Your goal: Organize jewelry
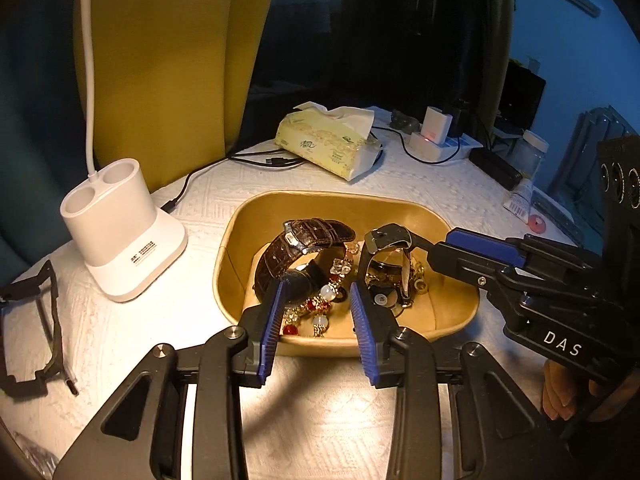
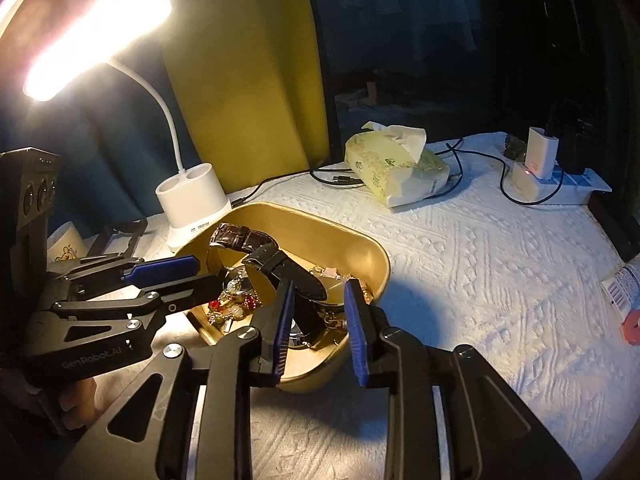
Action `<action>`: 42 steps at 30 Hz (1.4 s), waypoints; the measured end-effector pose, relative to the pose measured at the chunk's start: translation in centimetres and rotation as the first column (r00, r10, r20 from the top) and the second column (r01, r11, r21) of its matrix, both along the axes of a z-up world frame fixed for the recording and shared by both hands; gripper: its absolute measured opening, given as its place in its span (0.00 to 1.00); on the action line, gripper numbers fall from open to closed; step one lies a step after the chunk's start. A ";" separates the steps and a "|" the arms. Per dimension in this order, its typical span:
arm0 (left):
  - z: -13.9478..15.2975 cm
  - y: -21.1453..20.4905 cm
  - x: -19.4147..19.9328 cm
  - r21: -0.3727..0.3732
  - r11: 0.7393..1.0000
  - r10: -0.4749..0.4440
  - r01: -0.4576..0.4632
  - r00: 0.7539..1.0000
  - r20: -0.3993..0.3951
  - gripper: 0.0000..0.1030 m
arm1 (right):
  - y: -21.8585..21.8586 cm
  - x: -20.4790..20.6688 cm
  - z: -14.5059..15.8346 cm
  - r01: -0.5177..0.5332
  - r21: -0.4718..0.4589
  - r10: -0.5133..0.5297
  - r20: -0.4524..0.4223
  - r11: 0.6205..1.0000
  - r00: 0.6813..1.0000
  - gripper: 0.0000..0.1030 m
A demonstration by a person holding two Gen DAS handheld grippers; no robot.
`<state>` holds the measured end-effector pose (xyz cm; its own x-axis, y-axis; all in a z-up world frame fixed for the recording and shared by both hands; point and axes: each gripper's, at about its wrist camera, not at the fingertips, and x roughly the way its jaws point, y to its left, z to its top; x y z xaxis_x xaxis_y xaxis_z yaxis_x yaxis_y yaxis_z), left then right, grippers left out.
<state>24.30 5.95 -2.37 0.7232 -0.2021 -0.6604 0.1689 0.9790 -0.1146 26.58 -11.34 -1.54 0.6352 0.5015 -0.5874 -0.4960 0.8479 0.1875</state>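
A gold oval tray (image 1: 440, 216) (image 2: 372, 252) on the white cloth holds a brown leather watch (image 1: 304, 246) (image 2: 240, 236), a black-strapped watch (image 1: 386, 236) (image 2: 296, 276) and a red and white beaded bracelet (image 1: 320, 304) (image 2: 240, 304). My left gripper (image 1: 318, 286) (image 2: 208, 276) hangs open over the tray's near rim. The bracelet lies below its gap and the brown watch's dial sits beside its left fingertip. My right gripper (image 2: 320, 285) (image 1: 434, 256) reaches in from the right and is open. The black strap leans against its left pad (image 2: 285, 312), and its other pad is clear.
A white lamp base (image 1: 124, 236) (image 2: 196, 204) stands left of the tray, its lit head (image 2: 96, 36) above. Behind are a tissue pack (image 1: 332, 140) (image 2: 396, 168), black cables (image 1: 260, 160), and a charger on a power strip (image 2: 540, 168). A black frame (image 1: 44, 320) lies at the left edge.
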 end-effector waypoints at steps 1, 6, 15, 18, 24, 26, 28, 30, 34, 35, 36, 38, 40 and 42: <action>0.1 -0.1 -0.1 0.002 1.000 0.000 0.000 1.000 -0.001 0.36 | -0.1 -0.1 0.1 0.001 0.001 -0.001 0.002 1.000 1.000 0.27; 0.4 -0.4 -1.2 0.017 1.000 0.007 -0.007 1.000 0.007 0.36 | -0.6 -0.9 0.4 0.008 0.014 -0.009 0.005 1.000 1.000 0.32; 0.5 -1.0 -3.6 0.020 0.999 0.029 -0.029 1.000 0.002 0.36 | -1.8 -2.9 0.4 0.023 0.029 -0.023 -0.007 0.999 1.000 0.38; 0.7 -1.2 -4.4 0.021 0.999 0.033 -0.033 0.999 0.007 0.36 | -2.1 -3.4 0.3 0.022 0.027 -0.022 -0.013 0.999 1.000 0.39; 1.3 -1.6 -6.0 0.029 0.999 0.036 -0.037 0.999 0.024 0.36 | -2.6 -4.8 0.6 0.023 0.037 -0.023 -0.015 0.999 1.000 0.40; 1.5 -1.8 -6.5 0.029 0.999 0.038 -0.039 0.999 0.027 0.36 | -2.7 -5.3 0.6 0.023 0.038 -0.022 -0.015 0.999 1.000 0.40; 1.7 -1.9 -7.0 0.029 0.999 0.039 -0.040 0.999 0.031 0.36 | -2.8 -5.7 0.7 0.024 0.038 -0.023 -0.015 0.999 1.000 0.40; 1.7 -2.1 -7.7 0.028 0.999 0.038 -0.039 0.999 0.031 0.36 | -2.8 -5.7 0.8 0.022 0.037 -0.022 -0.015 0.999 1.000 0.41; 1.9 -2.6 -8.7 0.031 0.999 0.032 -0.033 0.999 0.032 0.36 | -3.4 -7.0 1.0 0.020 0.032 -0.020 -0.006 0.999 1.000 0.41; 2.0 -2.7 -9.0 0.031 0.999 0.030 -0.031 0.999 0.035 0.36 | -3.5 -7.3 1.1 0.023 0.031 -0.023 -0.004 0.999 1.000 0.41; 2.2 -2.9 -9.2 0.034 0.999 0.027 -0.028 0.999 0.041 0.36 | -3.7 -7.7 1.2 0.027 0.031 -0.027 -0.002 0.999 1.000 0.41; 2.6 -3.2 -9.8 0.036 0.999 0.022 -0.024 0.998 0.053 0.36 | -4.0 -8.2 1.4 0.030 0.034 -0.030 0.002 0.999 1.000 0.41; 2.9 -3.6 -10.4 0.037 0.999 0.016 -0.018 0.998 0.060 0.36 | -4.4 -8.7 1.9 0.033 0.035 -0.034 0.014 0.999 0.999 0.42; 3.2 -3.9 -10.9 0.037 0.999 0.011 -0.014 0.998 0.068 0.36 | -4.8 -9.2 2.3 0.039 0.038 -0.040 0.026 0.999 0.999 0.42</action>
<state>13.44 2.05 0.81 0.7686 -0.1687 -0.6171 0.1630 0.9844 -0.0662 17.38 -16.11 0.72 0.6704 0.4970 -0.5510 -0.4674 0.8596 0.2066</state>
